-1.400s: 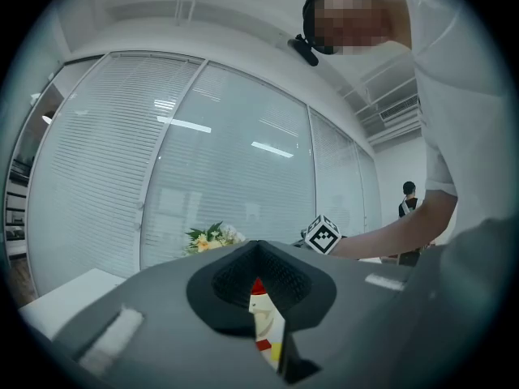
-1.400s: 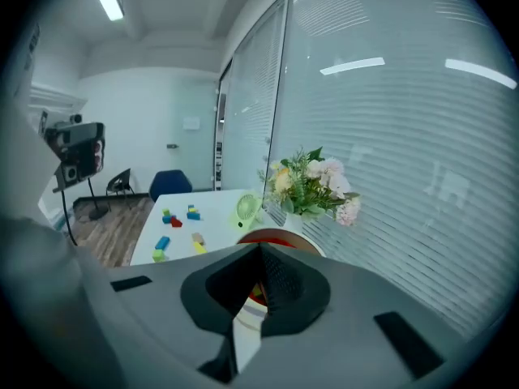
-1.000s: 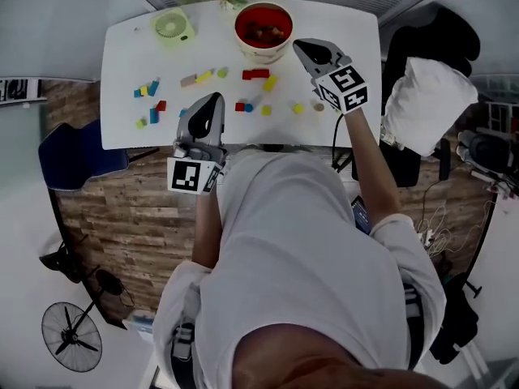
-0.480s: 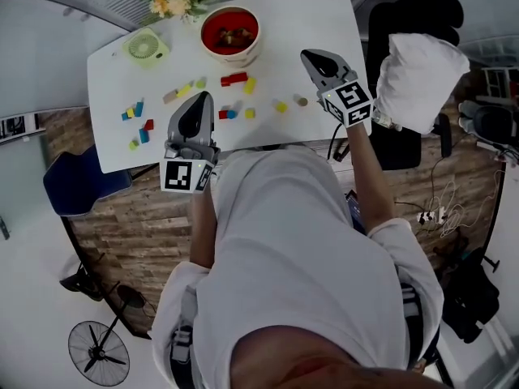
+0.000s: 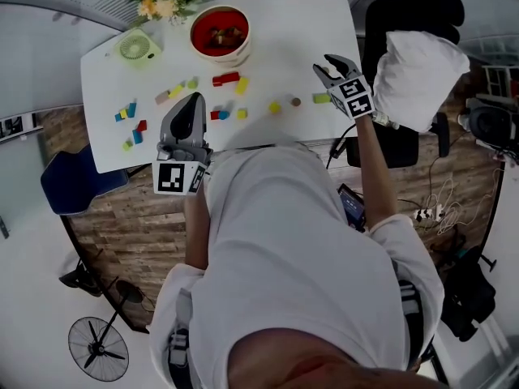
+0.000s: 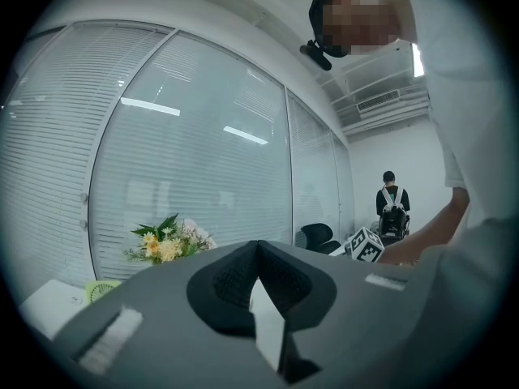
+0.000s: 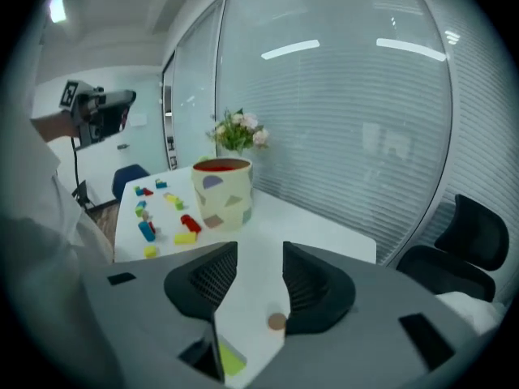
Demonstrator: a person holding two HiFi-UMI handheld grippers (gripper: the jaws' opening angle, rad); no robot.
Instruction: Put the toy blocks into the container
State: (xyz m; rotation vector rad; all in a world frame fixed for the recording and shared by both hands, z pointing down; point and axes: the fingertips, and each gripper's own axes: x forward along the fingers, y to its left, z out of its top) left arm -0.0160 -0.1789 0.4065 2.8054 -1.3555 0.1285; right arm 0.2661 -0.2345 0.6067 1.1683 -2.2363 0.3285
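Now the right gripper lines up on a green block

White counter (image 5: 276,23), red container (image 5: 219,35) far left, blocks (image 5: 225,79) scattered. The right gripper (image 5: 327,70), jaws just opened, frames the untouched green block (image 5: 322,98) right below; the left gripper (image 5: 193,97) is clenched, empty, farther off.

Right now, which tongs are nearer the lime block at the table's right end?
Right. The right tongs, jaws just opening and empty, hover right beside the lime block; the left tongs are far off to its left.
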